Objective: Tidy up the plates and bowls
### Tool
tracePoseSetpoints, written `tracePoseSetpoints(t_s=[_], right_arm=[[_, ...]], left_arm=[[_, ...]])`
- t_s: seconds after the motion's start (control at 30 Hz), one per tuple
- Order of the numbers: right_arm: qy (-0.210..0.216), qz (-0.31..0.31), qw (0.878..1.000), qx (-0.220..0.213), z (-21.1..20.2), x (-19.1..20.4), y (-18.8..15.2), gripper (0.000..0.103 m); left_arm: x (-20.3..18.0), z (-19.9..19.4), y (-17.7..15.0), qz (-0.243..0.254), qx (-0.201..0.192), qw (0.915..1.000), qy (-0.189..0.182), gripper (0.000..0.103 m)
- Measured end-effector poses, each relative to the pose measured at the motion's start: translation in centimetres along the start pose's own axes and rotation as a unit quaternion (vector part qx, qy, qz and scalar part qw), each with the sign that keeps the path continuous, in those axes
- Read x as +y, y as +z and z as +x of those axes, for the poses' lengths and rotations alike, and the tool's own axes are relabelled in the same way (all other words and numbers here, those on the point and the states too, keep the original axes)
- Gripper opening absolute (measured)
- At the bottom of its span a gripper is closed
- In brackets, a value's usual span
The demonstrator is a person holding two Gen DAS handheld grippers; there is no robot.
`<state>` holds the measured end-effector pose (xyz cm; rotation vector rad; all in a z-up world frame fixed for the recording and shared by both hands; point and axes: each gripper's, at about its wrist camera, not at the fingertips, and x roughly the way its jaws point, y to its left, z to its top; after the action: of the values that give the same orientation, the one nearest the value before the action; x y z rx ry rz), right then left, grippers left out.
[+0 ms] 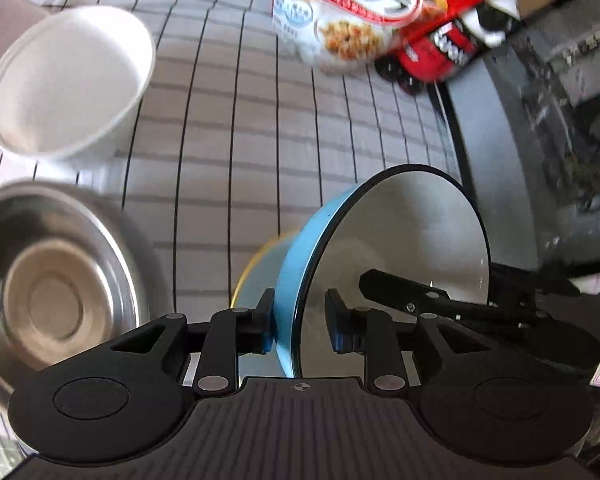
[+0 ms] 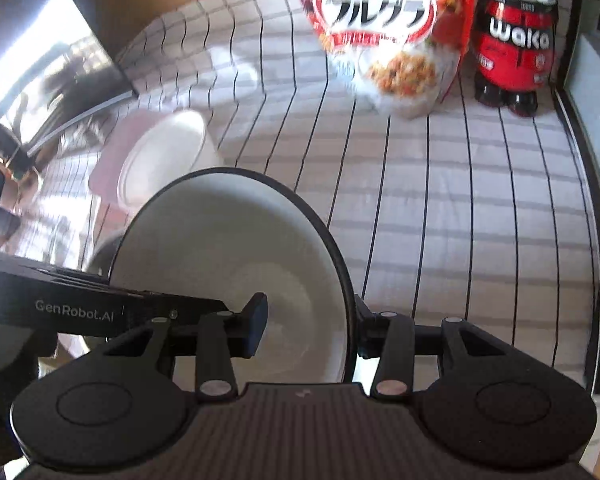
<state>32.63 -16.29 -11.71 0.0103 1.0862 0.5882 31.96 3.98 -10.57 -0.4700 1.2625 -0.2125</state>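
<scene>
A blue bowl with a white inside and dark rim (image 1: pixel 404 240) stands tilted on edge, held between both grippers. My left gripper (image 1: pixel 300 322) straddles its rim with a gap between the right pad and the wall. My right gripper (image 2: pixel 312 326) also straddles the rim of the same bowl (image 2: pixel 236 256), one finger inside and one outside. A yellow-rimmed dish (image 1: pixel 256 276) lies behind the blue bowl. A steel bowl (image 1: pixel 48 280) sits at the left. A white bowl (image 1: pixel 68 80) rests on a pink plate (image 2: pixel 116 148).
A checked tablecloth (image 2: pixel 460 220) covers the table. A red cereal bag (image 2: pixel 384 32) and a red Waka bottle (image 2: pixel 512 40) stand at the back. The table's right edge (image 2: pixel 592 200) is dark. A shiny metal box (image 2: pixel 48 64) stands at the left.
</scene>
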Motion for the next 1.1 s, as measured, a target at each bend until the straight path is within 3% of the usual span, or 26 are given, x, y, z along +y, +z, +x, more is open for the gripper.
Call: tracePoseSetpoints(t_s=[0.2,0.43,0.8,1.1], right_arm=[[-0.009,0.034,0.999,0.025,1.9,-1.2,-2.2,0.044],[-0.007,0.053,0.998,0.029,3.7,-1.2,-3.2,0.045],[-0.022,0.039,0.998,0.032,4.1,-0.6,-3.1,0.046],[-0.036,0.025,0.999,0.024,3.1,-0.5,-3.0,0.045]], left_arm=[[0.5,2.5,-2.0,0.000,0.032,0.9995,-0.003,0.027],[1.2,2.8,-2.9,0.003,0.016,0.9997,0.015,0.027],[2.6,2.4,-2.8,-0.007,0.012,0.9996,-0.026,0.027],[2.3,2.3,-2.9,0.007,0.005,0.9998,-0.017,0.024]])
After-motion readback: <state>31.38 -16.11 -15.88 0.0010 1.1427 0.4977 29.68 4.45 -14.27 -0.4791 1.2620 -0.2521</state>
